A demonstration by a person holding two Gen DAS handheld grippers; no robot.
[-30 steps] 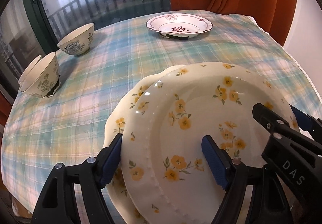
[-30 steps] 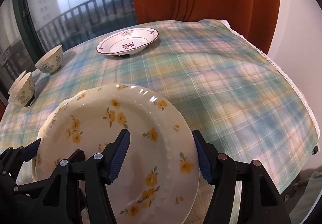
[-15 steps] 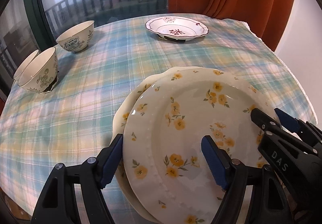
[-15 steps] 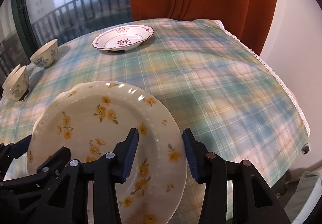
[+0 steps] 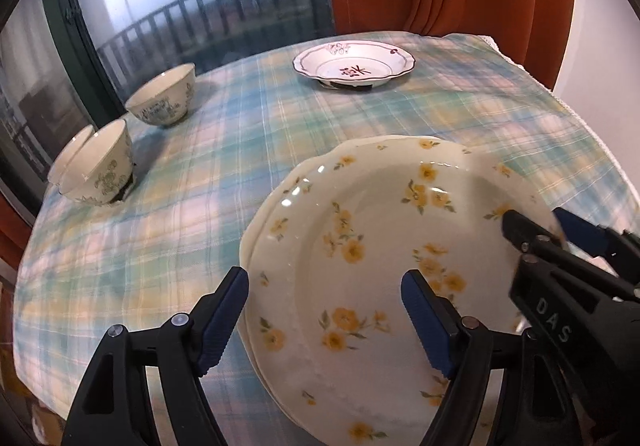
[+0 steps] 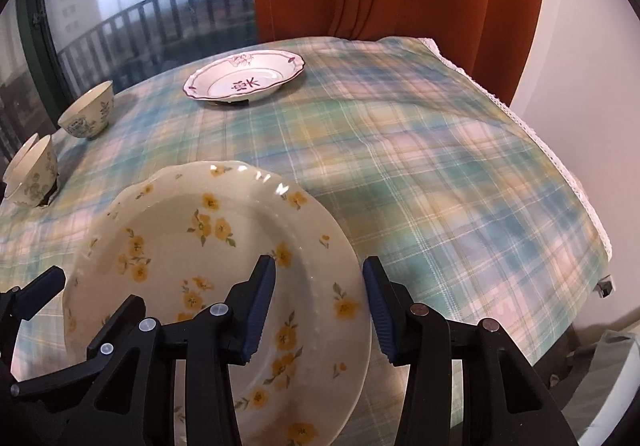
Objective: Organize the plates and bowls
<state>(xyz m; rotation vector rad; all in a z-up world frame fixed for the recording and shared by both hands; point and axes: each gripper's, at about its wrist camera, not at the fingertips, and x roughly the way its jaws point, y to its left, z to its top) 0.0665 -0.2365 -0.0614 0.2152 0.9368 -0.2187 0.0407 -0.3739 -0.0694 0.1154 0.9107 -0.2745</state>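
While two yellow-flower plates (image 5: 384, 246) sit stacked lower centre, left gripper (image 5: 324, 320) and right gripper (image 6: 320, 306) straddle opposite rims, jaws apart, nothing clamped. Likely squaring stack. Red-rimmed plate (image 5: 354, 65) upper centre; bowls (image 5: 120, 137) left.

The yellow-flowered plate (image 5: 384, 246) is glossy glazed ceramic, as are the bowls (image 5: 100, 165). A woven plaid cloth (image 6: 420, 165), matt and soft, covers the desk. Gripper fingers (image 6: 258, 304) carry ribbed blue rubbery pads on matt black plastic.
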